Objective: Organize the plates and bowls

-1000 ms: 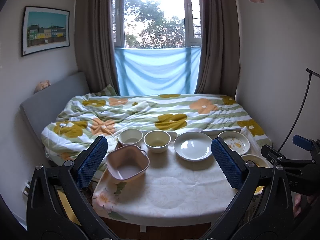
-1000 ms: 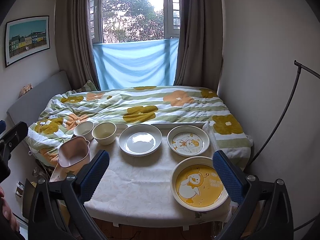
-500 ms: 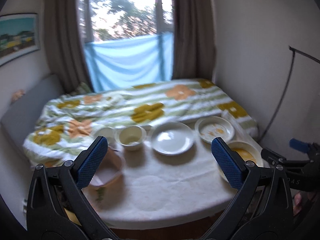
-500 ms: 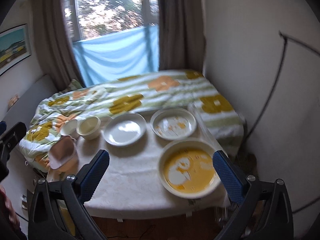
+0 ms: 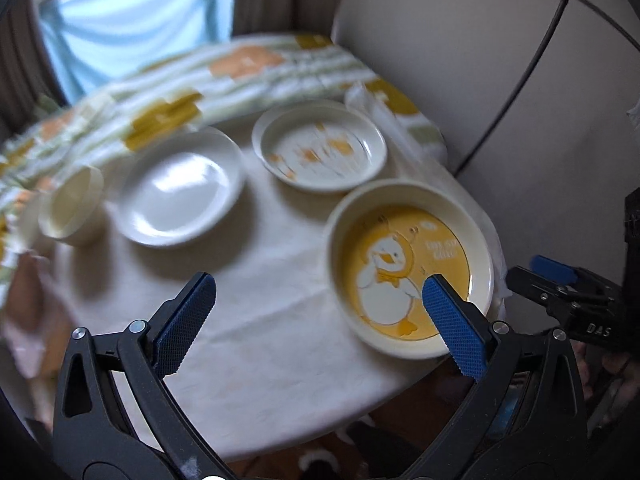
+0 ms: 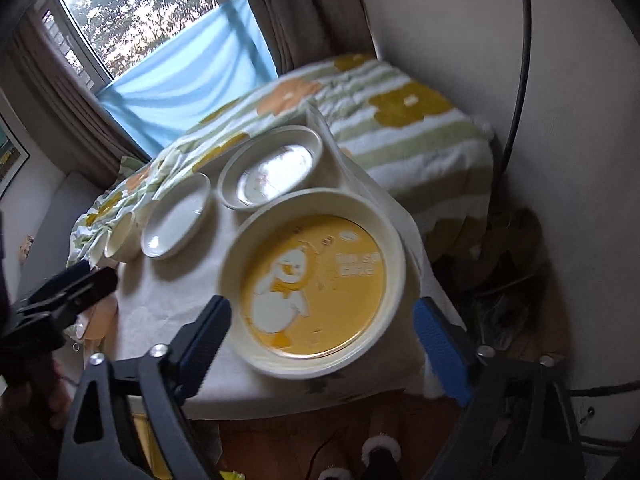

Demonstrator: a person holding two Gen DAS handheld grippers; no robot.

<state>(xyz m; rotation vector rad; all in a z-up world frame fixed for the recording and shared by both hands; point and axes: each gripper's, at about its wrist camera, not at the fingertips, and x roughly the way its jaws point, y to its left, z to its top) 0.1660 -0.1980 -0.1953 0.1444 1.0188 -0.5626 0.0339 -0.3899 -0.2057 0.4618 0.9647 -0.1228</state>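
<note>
The right claw (image 6: 322,322) points down at the near right corner of the surface (image 6: 168,292), its blue pads spread to either side of the yellow duck plate (image 6: 316,280). Its jaws are closing, with the plate's near rim between them, but the pads do not press on the rim, so nothing is gripped. The left claw (image 5: 316,306) hangs over the middle of the cloth-covered surface (image 5: 260,320) with its jaws wide apart and empty; its right pad (image 5: 454,326) overlaps the near edge of the yellow duck plate (image 5: 404,268) in the left wrist view, though whether it touches cannot be told. Beyond the yellow plate, toward the bed, sits a smaller white plate with orange duck print (image 5: 320,146), close to the yellow one but apart from it. To its left lies a plain white plate (image 5: 180,188), and further left a small cream bowl (image 5: 72,208) stands upright just beside it. The right wrist view shows the same row running away to the left: the printed plate (image 6: 272,172), the plain white plate (image 6: 178,216) and the cream bowl (image 6: 120,236). A flowered quilt (image 6: 400,120) covers the bed behind the surface, and a blue cloth (image 6: 188,76) hangs across the lower window. Both views are blurred, so finer detail on the far dishes cannot be made out.
</note>
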